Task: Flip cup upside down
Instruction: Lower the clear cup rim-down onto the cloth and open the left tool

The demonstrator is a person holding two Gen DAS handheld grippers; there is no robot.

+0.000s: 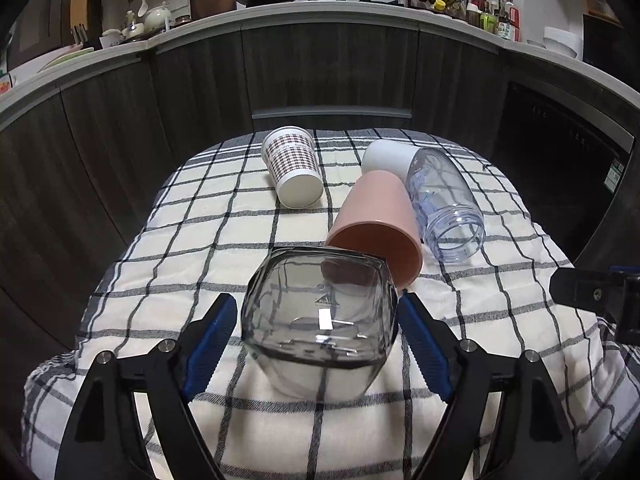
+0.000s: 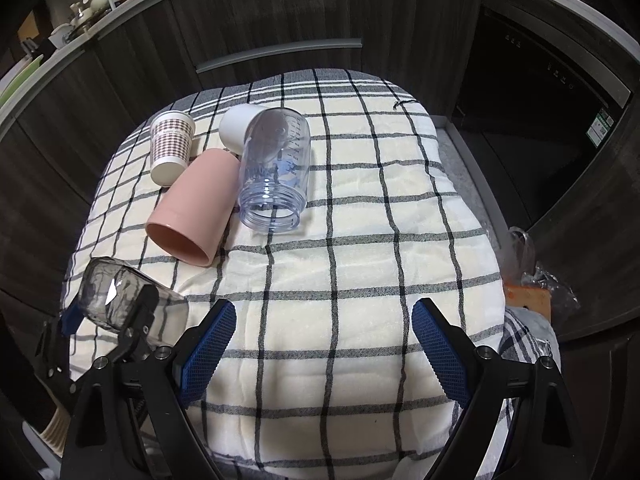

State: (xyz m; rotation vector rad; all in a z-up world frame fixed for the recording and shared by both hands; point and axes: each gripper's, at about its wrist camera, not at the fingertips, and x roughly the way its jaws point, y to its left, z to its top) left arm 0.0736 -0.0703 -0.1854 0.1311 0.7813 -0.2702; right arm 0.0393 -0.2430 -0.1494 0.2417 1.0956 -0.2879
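Smoky grey clear glass cup (image 1: 320,312) between my left gripper (image 1: 318,336) pads, base facing me.
It seems pinched, tilted over the checked cloth (image 1: 240,232); my right gripper (image 2: 324,344) hangs spread, well apart rightward.

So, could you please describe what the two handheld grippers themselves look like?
Both look alike: the left gripper and right gripper each have black angular plastic arms with triangular cut-outs and silver screws at the joints. The fingers carry long blue pads with a fine grid texture and a ridged edge. No cables, markings or sleeves are visible.
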